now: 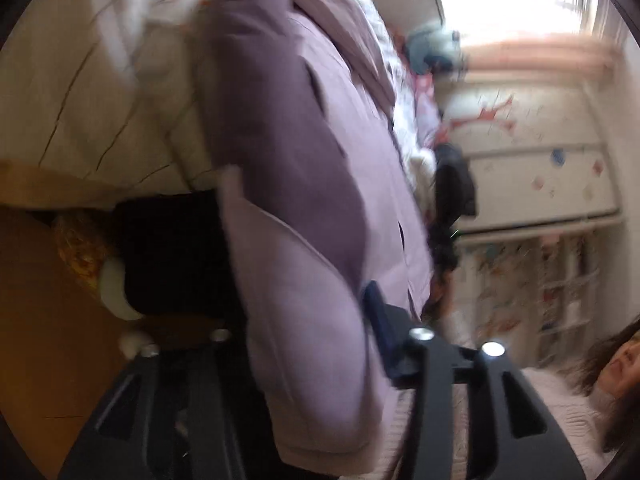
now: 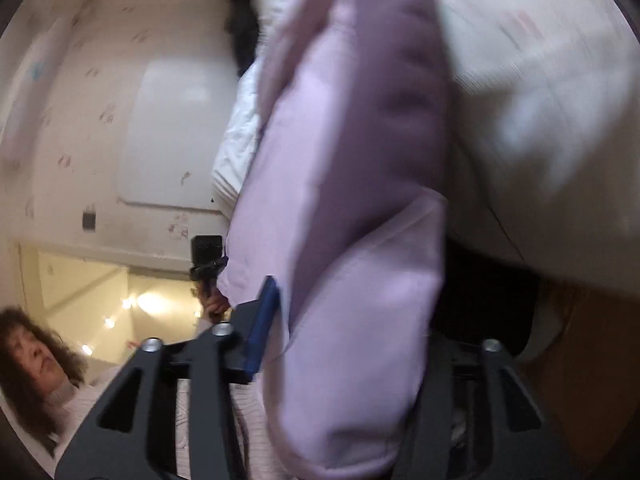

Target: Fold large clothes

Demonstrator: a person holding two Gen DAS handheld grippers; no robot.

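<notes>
Fingers [image 1: 374,312] of left gripper [image 1: 296,320] pinch the purple coat [image 1: 312,184], which fills frame centre, 12 to 6 o'clock. Right gripper [image 2: 344,312] looks clamped on the same coat [image 2: 352,200], though blur hides the contact. Bedding [image 1: 80,92] lies at 10 o'clock in the left view.

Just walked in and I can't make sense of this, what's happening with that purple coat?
A person holds a two-finger gripper in each hand and has a lilac padded coat between both pairs of fingers, lifted beside a bed with pale bedding. In the left wrist view the coat fills the left gripper; in the right wrist view it fills the right gripper. Both views are blurred, so how firmly the pads press cannot be told. No tidy fold shows yet.
</notes>
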